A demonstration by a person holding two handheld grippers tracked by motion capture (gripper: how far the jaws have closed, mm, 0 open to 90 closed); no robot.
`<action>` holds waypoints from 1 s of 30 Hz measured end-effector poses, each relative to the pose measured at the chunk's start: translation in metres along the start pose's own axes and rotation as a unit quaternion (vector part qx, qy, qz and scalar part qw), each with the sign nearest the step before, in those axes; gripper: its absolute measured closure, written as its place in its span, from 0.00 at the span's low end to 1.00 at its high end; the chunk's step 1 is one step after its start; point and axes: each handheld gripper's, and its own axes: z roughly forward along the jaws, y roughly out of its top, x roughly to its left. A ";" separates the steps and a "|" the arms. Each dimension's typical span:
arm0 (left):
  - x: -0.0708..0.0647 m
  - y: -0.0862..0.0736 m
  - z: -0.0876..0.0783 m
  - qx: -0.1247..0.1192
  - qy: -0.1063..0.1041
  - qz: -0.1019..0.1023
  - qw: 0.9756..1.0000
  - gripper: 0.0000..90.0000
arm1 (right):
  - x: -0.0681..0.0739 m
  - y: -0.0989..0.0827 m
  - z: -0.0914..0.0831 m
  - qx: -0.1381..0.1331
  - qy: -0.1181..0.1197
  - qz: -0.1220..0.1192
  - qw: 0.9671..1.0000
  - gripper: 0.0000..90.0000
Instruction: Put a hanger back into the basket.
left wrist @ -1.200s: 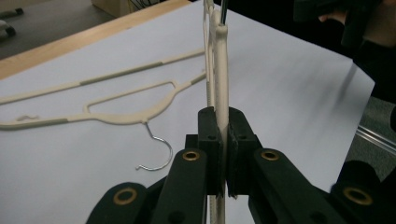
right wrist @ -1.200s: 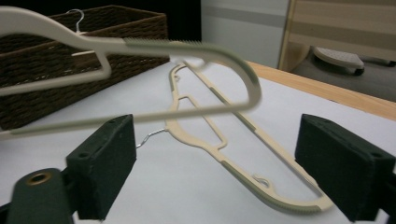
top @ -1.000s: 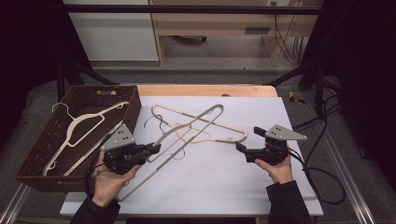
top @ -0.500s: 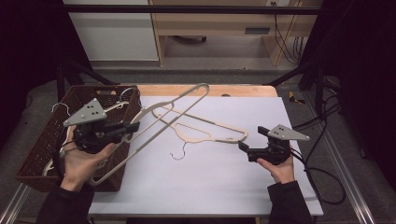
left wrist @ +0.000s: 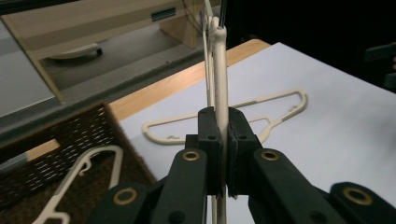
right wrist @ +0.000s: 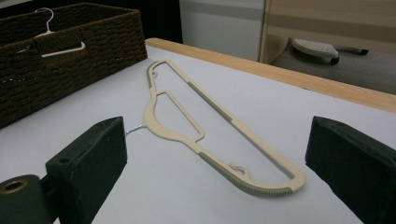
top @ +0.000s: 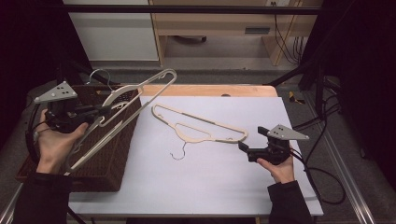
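My left gripper is shut on a cream plastic hanger, held tilted in the air above the brown wicker basket at the table's left. In the left gripper view the pads press on the hanger's thin bar, which stands edge-on. A second cream hanger lies flat on the white table top, its wire hook toward the person. My right gripper rests near the table's right side, open and aimed at that hanger, with nothing between its jaws.
The basket holds another cream hanger. A wooden strip edges the table's far side. Cables trail off the right edge. Beyond the table stand a wooden bench and a white cabinet.
My left gripper has carried its hanger from the middle of the table to the left and upward, over the basket. The right gripper and the lying hanger have not moved.
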 end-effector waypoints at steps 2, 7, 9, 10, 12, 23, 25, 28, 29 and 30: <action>0.010 -0.004 -0.001 0.001 0.007 -0.004 1.000 0.96 | 0.000 0.000 0.001 0.001 -0.002 0.001 1.000 0.06; 0.036 -0.015 -0.005 0.005 0.022 -0.009 1.000 0.96 | 0.000 0.000 0.001 0.001 -0.002 0.001 1.000 0.06; 0.044 -0.019 -0.007 0.010 0.026 -0.012 1.000 0.96 | -0.001 0.000 0.001 0.001 0.000 -0.001 1.000 0.06; 0.048 -0.021 -0.007 0.013 0.029 -0.012 0.999 0.96 | -0.001 -0.001 0.001 0.001 -0.001 0.000 1.000 0.06; 0.054 -0.025 -0.008 0.023 0.035 -0.009 0.999 0.96 | 0.000 -0.001 0.001 0.001 -0.002 0.002 1.000 0.06; 0.085 -0.054 -0.011 0.035 0.059 -0.032 0.997 0.96 | -0.001 -0.001 0.001 0.000 -0.002 0.003 1.000 0.05; 0.091 -0.059 -0.013 0.038 0.062 -0.042 0.996 0.96 | -0.001 -0.001 0.001 0.000 -0.002 0.003 1.000 0.05; 0.098 -0.066 -0.018 0.038 0.063 -0.050 0.996 0.96 | -0.002 -0.001 0.001 0.002 -0.002 0.004 1.000 0.05; 0.100 -0.069 -0.019 0.041 0.064 -0.051 0.996 0.96 | -0.002 -0.001 0.002 0.002 -0.003 0.004 1.000 0.05; 0.103 -0.072 -0.021 0.043 0.065 -0.050 0.996 0.96 | -0.002 -0.001 0.002 0.003 -0.002 0.004 1.000 0.05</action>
